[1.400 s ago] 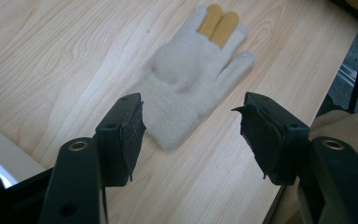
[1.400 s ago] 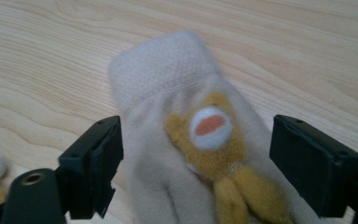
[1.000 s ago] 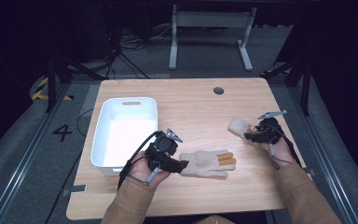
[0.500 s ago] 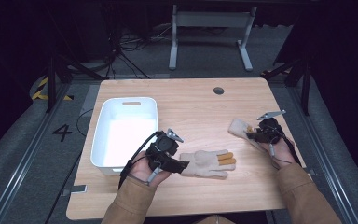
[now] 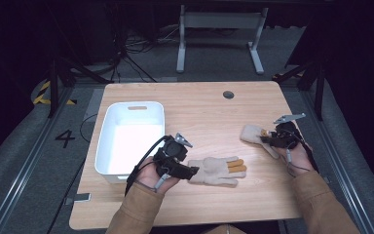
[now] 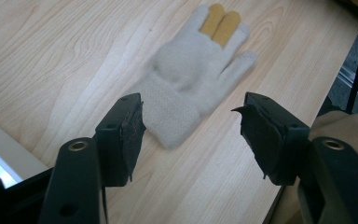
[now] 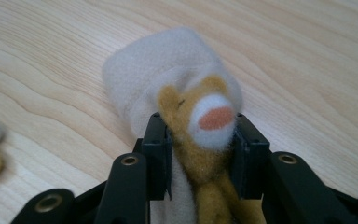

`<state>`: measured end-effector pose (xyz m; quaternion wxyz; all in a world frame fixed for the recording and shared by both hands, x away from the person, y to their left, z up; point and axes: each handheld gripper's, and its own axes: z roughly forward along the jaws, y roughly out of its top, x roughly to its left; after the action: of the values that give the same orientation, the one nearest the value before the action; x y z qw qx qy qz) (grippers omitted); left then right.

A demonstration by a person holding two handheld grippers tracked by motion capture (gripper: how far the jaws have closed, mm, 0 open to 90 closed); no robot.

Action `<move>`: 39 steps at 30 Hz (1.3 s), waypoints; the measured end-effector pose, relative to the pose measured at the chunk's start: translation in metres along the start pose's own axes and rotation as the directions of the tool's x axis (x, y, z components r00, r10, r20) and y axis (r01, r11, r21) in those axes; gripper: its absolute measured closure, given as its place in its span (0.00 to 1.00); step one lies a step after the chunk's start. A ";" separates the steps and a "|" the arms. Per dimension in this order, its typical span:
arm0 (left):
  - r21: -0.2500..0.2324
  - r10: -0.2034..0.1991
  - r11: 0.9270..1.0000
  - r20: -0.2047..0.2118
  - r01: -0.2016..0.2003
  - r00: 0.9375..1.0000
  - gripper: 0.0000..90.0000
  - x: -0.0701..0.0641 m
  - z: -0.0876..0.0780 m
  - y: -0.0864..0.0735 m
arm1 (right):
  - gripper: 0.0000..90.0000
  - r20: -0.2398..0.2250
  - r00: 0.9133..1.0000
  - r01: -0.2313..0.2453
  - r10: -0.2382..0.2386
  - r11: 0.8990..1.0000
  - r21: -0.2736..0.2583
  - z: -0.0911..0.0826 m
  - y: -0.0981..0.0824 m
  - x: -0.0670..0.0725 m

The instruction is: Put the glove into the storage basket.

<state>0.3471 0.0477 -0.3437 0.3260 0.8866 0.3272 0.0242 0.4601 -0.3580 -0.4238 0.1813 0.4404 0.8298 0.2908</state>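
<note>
fuzzy cream glove between tongs

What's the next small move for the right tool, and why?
Probably lift it a little. The right tool, whose jaws have just been closing, now pinches the crumpled glove, which rests on the table. The white bin sits across the table.

The gloves are soft, fuzzy cloth. The desk is smooth wood. The bin is shiny plastic.
</note>
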 end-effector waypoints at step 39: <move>0.008 0.018 1.000 0.033 -0.018 0.999 0.44 -0.004 -0.002 0.003 | 0.71 -0.096 0.987 0.115 -0.130 0.983 -0.146 -0.079 0.024 0.017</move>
<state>0.3450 0.0452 -0.3398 0.3274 0.8911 0.3140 0.0110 0.4221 -0.3590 -0.3490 0.1853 0.3588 0.8413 0.3593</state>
